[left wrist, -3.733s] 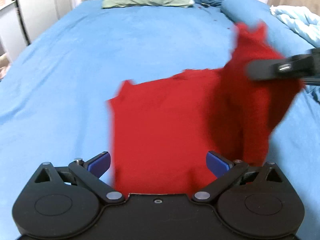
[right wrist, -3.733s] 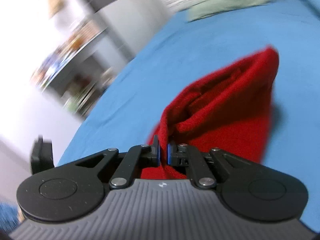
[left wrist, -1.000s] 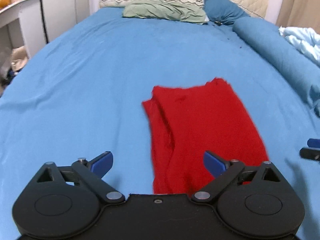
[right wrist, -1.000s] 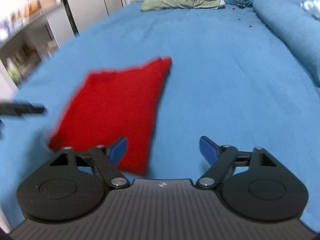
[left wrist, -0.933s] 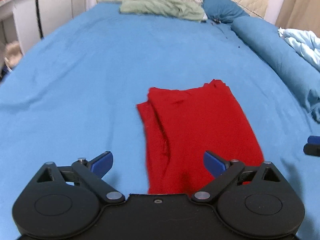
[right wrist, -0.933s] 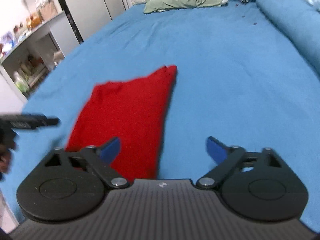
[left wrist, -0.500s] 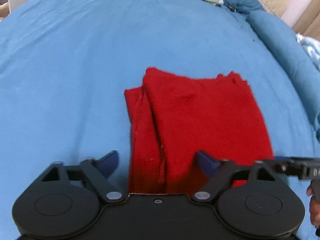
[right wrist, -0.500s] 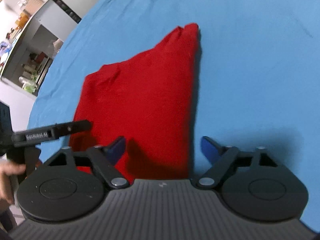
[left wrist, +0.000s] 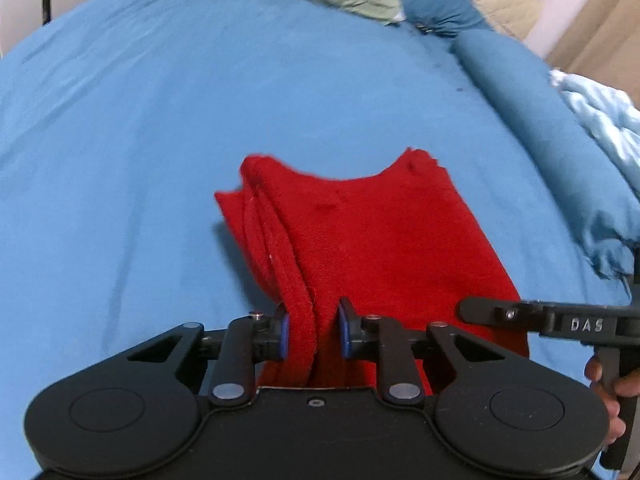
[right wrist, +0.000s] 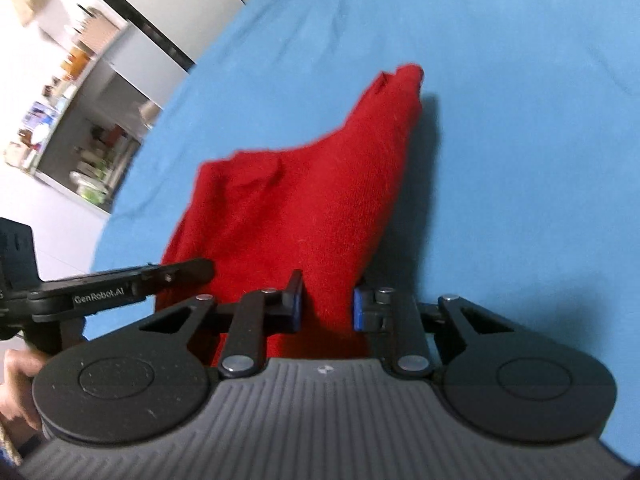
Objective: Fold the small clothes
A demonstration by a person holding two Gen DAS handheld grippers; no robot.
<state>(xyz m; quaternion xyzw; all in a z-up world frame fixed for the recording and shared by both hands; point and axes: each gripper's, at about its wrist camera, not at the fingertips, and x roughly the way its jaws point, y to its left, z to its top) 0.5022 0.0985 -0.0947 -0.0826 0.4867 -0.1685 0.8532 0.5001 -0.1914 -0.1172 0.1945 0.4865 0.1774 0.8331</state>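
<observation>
Blue bedsheet (left wrist: pixel 200 120) stretches ahead of both tools, pillows far beyond. On it lies the red knit garment (left wrist: pixel 380 232), folded, its near edge reaching both. The left hand-held gripper (left wrist: pixel 311 332) pinches the layered left corner; the right hand-held gripper (right wrist: pixel 326 306) is narrowed around the right corner, apparently gripping. Uneven lifting could let the loose left layers slip and spoil the fold.

Even, soft indoor light, colours saturated. Red garment (right wrist: pixel 304 200) casts a soft shadow to its right on the bed (right wrist: pixel 520 160). Strong fisheye bending, dark vignette in the corners. Right wrist view: shelves (right wrist: pixel 80 120) at upper left overexposed and blurred.
</observation>
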